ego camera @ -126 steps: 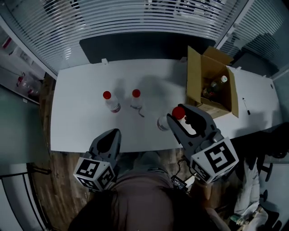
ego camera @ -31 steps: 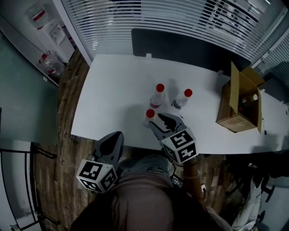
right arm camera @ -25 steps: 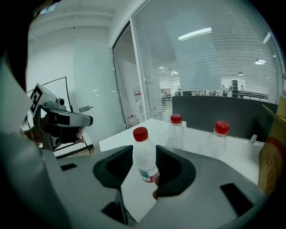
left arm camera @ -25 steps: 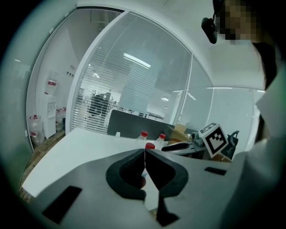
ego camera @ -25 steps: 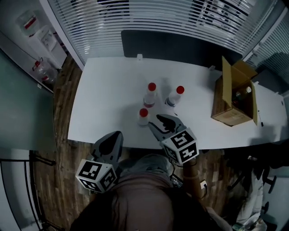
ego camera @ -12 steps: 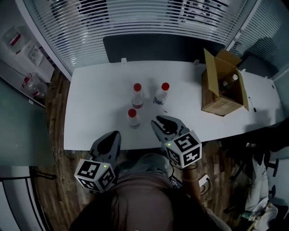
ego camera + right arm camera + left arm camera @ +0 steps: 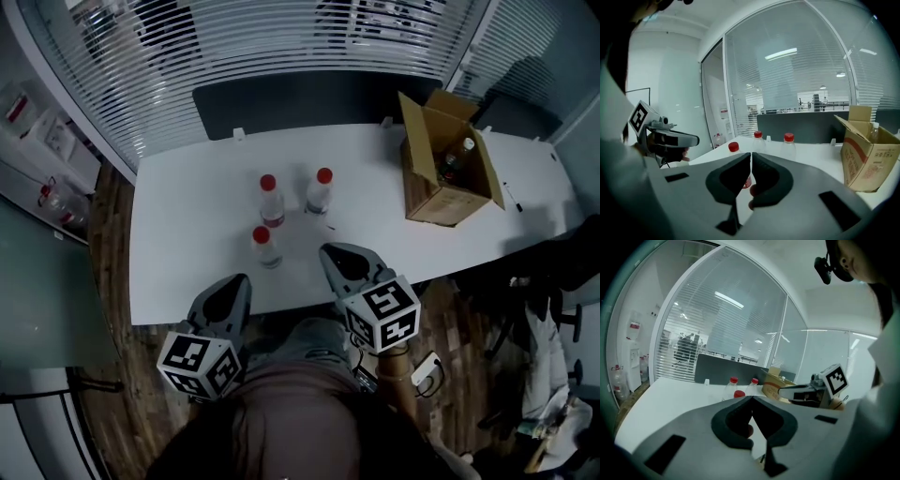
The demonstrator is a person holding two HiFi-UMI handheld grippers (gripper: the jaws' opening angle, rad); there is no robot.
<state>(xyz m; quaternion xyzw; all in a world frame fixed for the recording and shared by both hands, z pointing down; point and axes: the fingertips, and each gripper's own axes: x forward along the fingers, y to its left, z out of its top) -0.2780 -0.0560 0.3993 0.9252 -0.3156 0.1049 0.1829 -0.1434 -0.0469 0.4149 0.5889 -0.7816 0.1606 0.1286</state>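
Office mtg rm, glass partition walls w/ blinds (image 7: 281, 42), long white table (image 7: 187, 216), water dispenser (image 7: 633, 341)

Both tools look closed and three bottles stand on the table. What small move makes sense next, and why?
Probably swing the right tool toward the cardboard box, opening it on the way. Its jaws stand together on nothing, the three red-capped bottles stand upright on the table apart from it, and another bottle shows in the open box.

Ahead of the left gripper (image 7: 237, 281) and right gripper (image 7: 333, 253), a white table (image 7: 187, 216); beyond, dark partition (image 7: 300, 98), slatted blinds (image 7: 234, 47) on glass walls (image 7: 797, 357). Beneath, wood-plank floor (image 7: 106, 281). Overhead, strip lights (image 7: 729, 300).
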